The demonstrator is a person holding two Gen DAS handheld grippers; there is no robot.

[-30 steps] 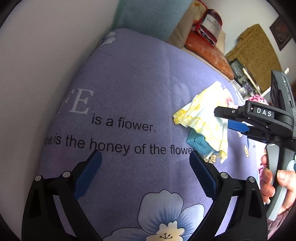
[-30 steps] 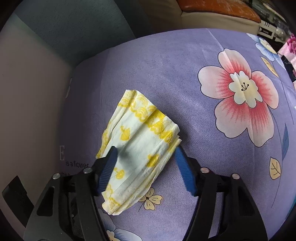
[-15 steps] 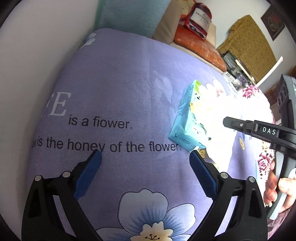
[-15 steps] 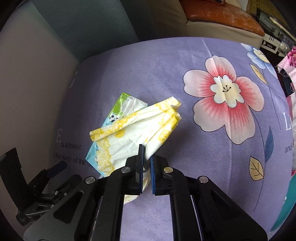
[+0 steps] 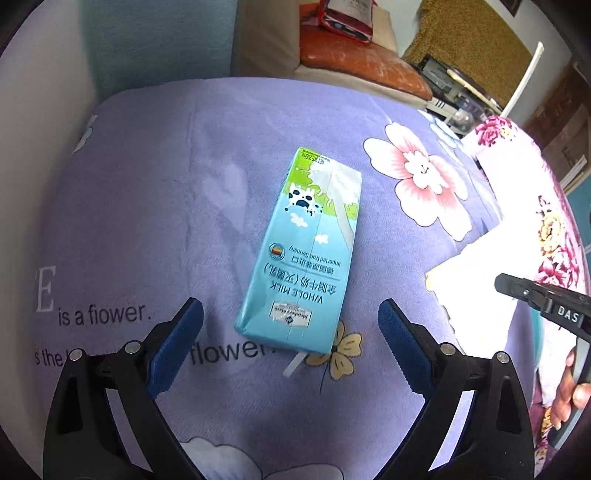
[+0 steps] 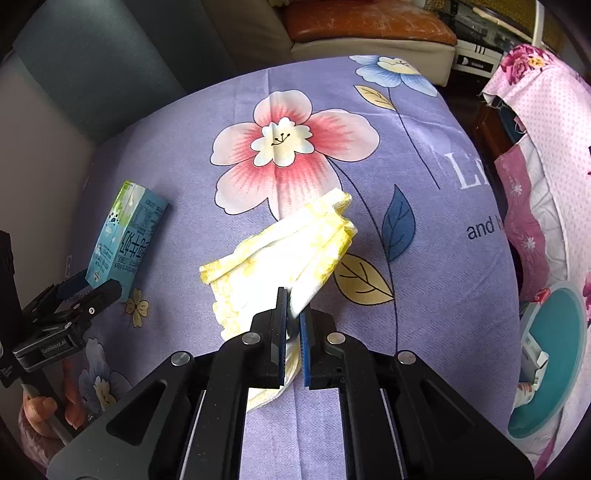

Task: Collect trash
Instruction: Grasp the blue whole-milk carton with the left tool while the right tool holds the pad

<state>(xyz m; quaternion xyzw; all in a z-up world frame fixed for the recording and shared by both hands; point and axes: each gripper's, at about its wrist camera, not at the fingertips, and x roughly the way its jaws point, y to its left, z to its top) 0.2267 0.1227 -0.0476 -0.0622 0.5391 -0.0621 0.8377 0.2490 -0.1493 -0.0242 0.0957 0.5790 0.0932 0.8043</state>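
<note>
- Left wrist view: a red packet [image 5: 349, 16] lies on an orange cushion [image 5: 360, 66] at the far side; a pink floral cloth [image 5: 532, 206] hangs at right. The purple flowered bedspread [image 5: 155, 206] fills the scene. The left gripper [image 5: 290, 330] is spread wide, the milk carton [image 5: 304, 254] lying flat just beyond, between its fingers.
- Right wrist view: a teal basin [image 6: 554, 365] sits at right beside the pink cloth. The right gripper [image 6: 292, 334] is clenched on the yellow-printed tissue [image 6: 284, 251], lifted above the bedspread; the carton lies far left.
</note>
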